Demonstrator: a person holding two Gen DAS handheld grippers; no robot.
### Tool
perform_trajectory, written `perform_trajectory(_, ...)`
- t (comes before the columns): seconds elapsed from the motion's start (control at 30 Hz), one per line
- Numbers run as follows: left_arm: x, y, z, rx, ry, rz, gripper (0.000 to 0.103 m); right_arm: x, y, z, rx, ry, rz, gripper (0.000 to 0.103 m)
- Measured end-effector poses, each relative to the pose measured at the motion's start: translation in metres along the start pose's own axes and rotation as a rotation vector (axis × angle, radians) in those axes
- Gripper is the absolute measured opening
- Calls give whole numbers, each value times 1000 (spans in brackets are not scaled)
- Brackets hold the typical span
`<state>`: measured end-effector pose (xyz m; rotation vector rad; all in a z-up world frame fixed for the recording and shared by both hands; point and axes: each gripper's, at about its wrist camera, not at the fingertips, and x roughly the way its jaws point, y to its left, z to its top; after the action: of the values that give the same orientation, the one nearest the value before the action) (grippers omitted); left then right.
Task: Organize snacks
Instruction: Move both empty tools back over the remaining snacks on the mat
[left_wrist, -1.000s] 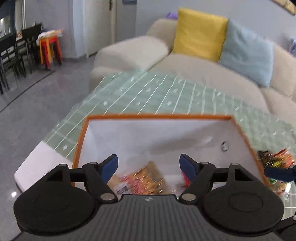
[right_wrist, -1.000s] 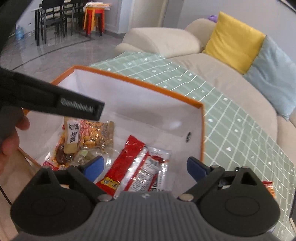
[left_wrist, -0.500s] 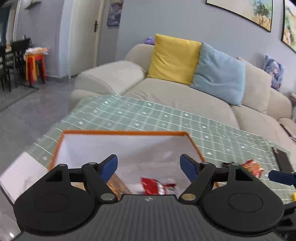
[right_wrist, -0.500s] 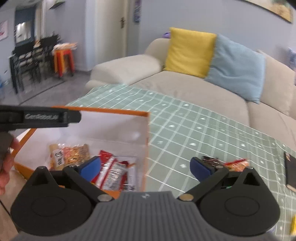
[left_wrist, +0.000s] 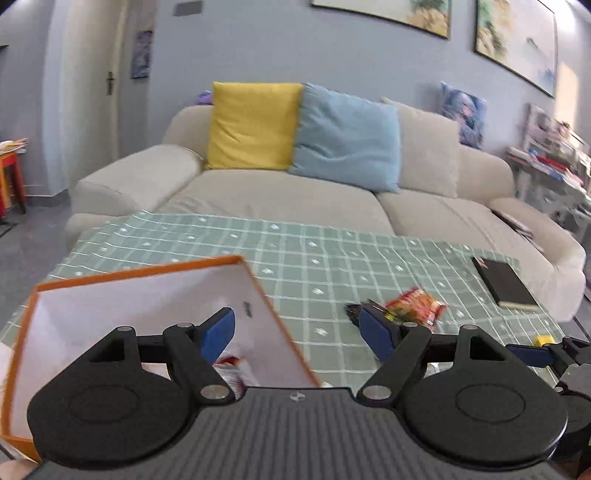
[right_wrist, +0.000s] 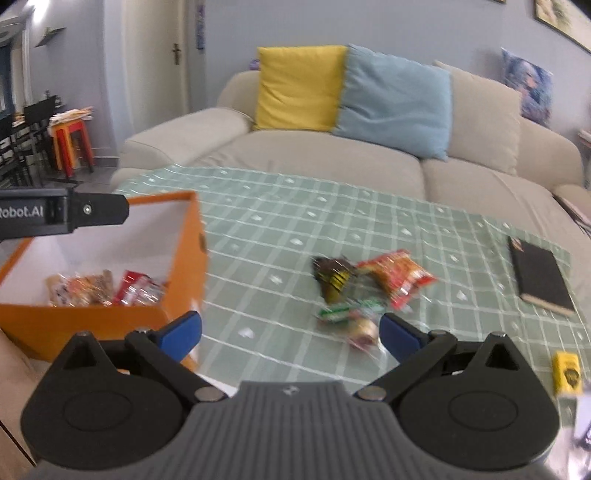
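Observation:
An orange box (right_wrist: 184, 258) with white inner walls stands on the left of the green checked tablecloth (right_wrist: 280, 229); several snack packets (right_wrist: 107, 288) lie inside. Loose on the cloth are a red packet (right_wrist: 399, 275), a dark packet (right_wrist: 334, 277) and a green and clear packet (right_wrist: 351, 317). My right gripper (right_wrist: 290, 332) hangs open and empty just short of that pile. My left gripper (left_wrist: 297, 330) is open and empty too, straddling the box's right wall (left_wrist: 273, 317), with the red packet (left_wrist: 415, 306) beyond its right finger. The left gripper's body shows in the right wrist view at the far left.
A black notebook (right_wrist: 541, 277) lies at the cloth's right side and a small yellow box (right_wrist: 567, 371) near the front right. A beige sofa (right_wrist: 332, 155) with yellow and blue cushions runs behind the table. Chairs and a red stool (right_wrist: 72, 142) stand far left.
Both grippers have swung right, away from over the box interior toward the loose packets on the cloth. The right jaws have spread a little wider. Nothing was picked up.

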<state>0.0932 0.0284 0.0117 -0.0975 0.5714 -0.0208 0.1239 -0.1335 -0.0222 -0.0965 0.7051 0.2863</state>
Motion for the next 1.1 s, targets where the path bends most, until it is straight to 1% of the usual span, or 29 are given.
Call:
perform_trajectory(0.07, 7, -11, -4, 10, 24, -37, 90, 0, -14, -7, 16, 12, -21, 99)
perform_trajectory(0.13, 15, -22, -7, 24, 50, -56, 90, 2, -26, -13, 23, 25, -41, 99)
perform_trajectory(0.2, 23, -34, -11, 49, 75, -51, 90, 4, -37, -17, 29, 34, -58, 99)
perform_trajectory(0.27, 29, -43, -14, 73, 94, -63, 90, 8, -47, -20, 42, 44, -77, 99)
perform_trajectory(0.47, 50, -66, -18, 152, 133, -90, 90, 19, -78, -23, 127, 65, -109, 99)
perform_trajectory(0.53, 59, -70, -18, 148, 159, -112, 90, 26, -87, -22, 161, 79, -106, 99)
perform_trajectory(0.6, 70, -71, -16, 117, 204, -146, 90, 33, -95, -21, 191, 100, -105, 99)
perform_trajectory(0.67, 79, -72, -16, 92, 227, -157, 90, 41, -103, -19, 204, 121, -111, 99)
perform_trajectory(0.77, 91, -75, -15, 90, 231, -154, 90, 52, -111, -13, 188, 136, -127, 99)
perform_trajectory(0.93, 113, -81, -13, 104, 251, -180, 89, 77, -122, -3, 127, 151, -131, 99)
perform_trajectory(1.1, 131, -87, -19, 106, 261, -221, 86, 95, -133, -9, 168, 152, -132, 99)
